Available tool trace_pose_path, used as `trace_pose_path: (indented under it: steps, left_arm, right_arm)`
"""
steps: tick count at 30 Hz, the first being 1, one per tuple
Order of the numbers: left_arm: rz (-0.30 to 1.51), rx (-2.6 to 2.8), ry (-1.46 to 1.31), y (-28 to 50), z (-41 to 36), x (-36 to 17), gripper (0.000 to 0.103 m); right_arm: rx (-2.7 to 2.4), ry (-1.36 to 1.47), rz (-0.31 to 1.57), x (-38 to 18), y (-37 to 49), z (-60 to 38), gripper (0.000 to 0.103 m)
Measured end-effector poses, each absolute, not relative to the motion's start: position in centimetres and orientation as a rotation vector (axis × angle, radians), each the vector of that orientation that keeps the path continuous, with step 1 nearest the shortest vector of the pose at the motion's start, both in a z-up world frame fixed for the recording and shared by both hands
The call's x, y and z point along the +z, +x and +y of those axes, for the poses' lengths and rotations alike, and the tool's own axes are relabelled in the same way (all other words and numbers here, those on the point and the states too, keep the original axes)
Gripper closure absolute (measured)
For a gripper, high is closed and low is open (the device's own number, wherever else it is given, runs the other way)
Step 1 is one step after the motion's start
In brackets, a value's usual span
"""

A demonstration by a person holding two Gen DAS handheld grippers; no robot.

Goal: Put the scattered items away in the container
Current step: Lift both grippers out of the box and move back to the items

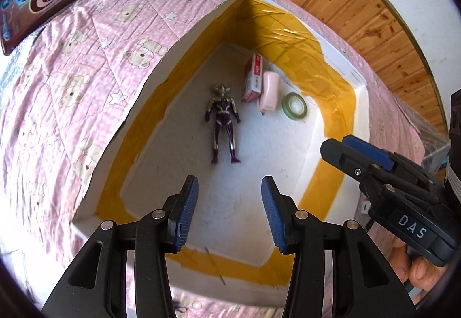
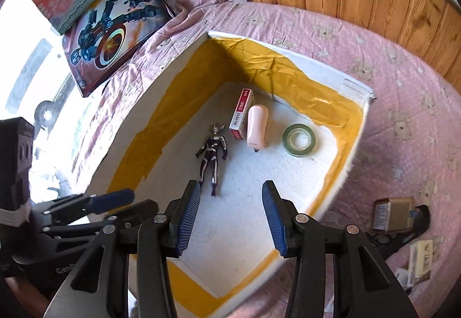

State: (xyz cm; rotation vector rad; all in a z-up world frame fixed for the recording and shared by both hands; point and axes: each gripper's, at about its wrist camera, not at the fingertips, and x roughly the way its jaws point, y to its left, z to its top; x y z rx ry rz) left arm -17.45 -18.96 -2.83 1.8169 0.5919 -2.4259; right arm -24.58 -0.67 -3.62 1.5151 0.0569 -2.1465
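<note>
Pink quilted bedspread with bear and star print (image 2: 403, 81) covers the bed. On it sits the white foam box lined with yellow tape (image 1: 343, 104), the container. Both grippers hover over its open top, holding nothing.

Inside the box, 4 items lie on the floor: dark purple-and-silver horned action figure (image 1: 223, 122), flat on its back; red-and-white cardboard staple box (image 2: 241, 113) near the far corner; pale pink oblong plastic device (image 2: 257, 128) touching it; green roll of tape (image 2: 299, 140) just beside, apart.

Left gripper (image 1: 229, 214): jaws spread wide, empty. Right gripper (image 2: 230, 217): jaws likewise parted, empty. In the left view the right gripper appears side-on at the box's right rim.

Still scattered on the bedspread, outside the box by its right side: gold-brown small carton (image 2: 393, 214), a black clip-like object (image 2: 415, 227) touching it, and a cream-coloured small packet (image 2: 421, 260) nearer the camera.

Judgement: a drop-off looks finished, next pick pending. Next move calls for swinging the right gripper out to those 3 items, closing on 1, likely the carton.
</note>
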Motion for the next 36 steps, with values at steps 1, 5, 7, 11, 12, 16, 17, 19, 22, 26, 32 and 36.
trace_pose_path:
  steps: [1,5,7,11,12,16,17,19,22,26,32,36]
  left_arm:
    - [0.582,-2.432,1.814,-17.2,-18.7,-2.6,0.055]
    - [0.549,-2.463,1.794,-15.9,-17.7,-1.5,0.055]
    - [0.526,-2.484,1.780,-15.3,-17.2,-1.0,0.055]
    - [0.515,-2.523,1.716,-13.9,-16.6,0.2,0.055]
    - [0.518,-2.533,1.689,-13.5,-16.6,0.5,0.055]
    - [0.504,-2.587,1.615,-12.0,-16.1,1.5,0.055]
    - [0.488,-2.605,1.602,-11.6,-15.9,1.7,0.055]
    - [0.458,-2.646,1.566,-10.8,-15.3,2.1,0.055]
    - [0.397,-2.702,1.503,-9.4,-14.4,2.6,0.055]
    - [0.342,-2.749,1.427,-7.8,-13.6,3.0,0.055]
    - [0.293,-2.776,1.376,-5.9,-12.6,2.9,0.055]
    - [0.250,-2.810,1.328,-4.8,-11.8,3.3,0.055]
  right_arm:
    - [-2.149,1.507,0.063,-3.5,-24.4,-0.6,0.056]
    - [-2.159,1.466,0.083,-2.8,-23.1,0.1,0.056]
    - [-2.165,1.444,0.097,-2.4,-22.3,0.2,0.056]
    - [-2.170,1.401,0.128,-1.9,-20.8,0.4,0.056]
    - [-2.170,1.393,0.134,-1.8,-20.5,0.5,0.056]
    - [-2.174,1.340,0.162,-1.1,-18.9,0.8,0.056]
    - [-2.176,1.324,0.171,-0.9,-18.5,0.9,0.056]
    - [-2.174,1.282,0.179,-0.5,-17.5,1.0,0.056]
    - [-2.186,1.195,0.174,0.2,-15.8,1.7,0.056]
    - [-2.204,1.109,0.140,0.6,-13.7,2.9,0.056]
    - [-2.238,1.025,0.151,0.7,-11.0,3.7,0.056]
    - [-2.269,0.970,0.127,1.0,-9.6,4.9,0.056]
